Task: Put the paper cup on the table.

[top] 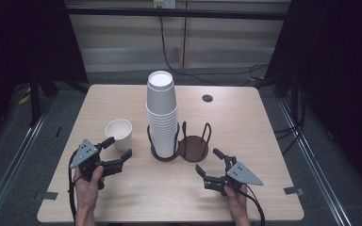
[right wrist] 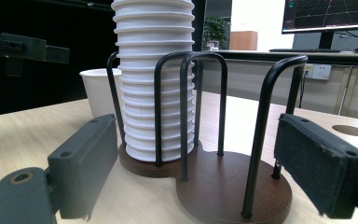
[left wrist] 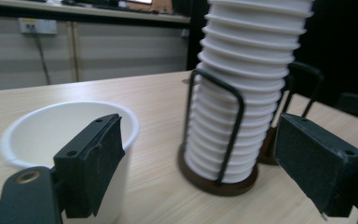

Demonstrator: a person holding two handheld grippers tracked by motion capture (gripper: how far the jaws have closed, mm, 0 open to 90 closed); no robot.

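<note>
A tall stack of white paper cups (top: 161, 113) (left wrist: 242, 88) (right wrist: 154, 79) stands in the left ring of a dark brown two-ring holder (top: 193, 147) (right wrist: 233, 186) with black wire posts. The holder's right ring is bare. A single white cup (top: 119, 133) (left wrist: 65, 140) (right wrist: 99, 91) stands upright left of the holder. My left gripper (top: 118, 154) (left wrist: 200, 168) is open just beside and in front of that single cup, not touching it. My right gripper (top: 208, 162) (right wrist: 196, 172) is open in front of the holder's right ring.
The wooden table (top: 245, 122) has a round cable hole (top: 207, 98) at the back right. Tape marks (top: 293, 190) sit near the front corners. Dark curtains and metal rails flank the table.
</note>
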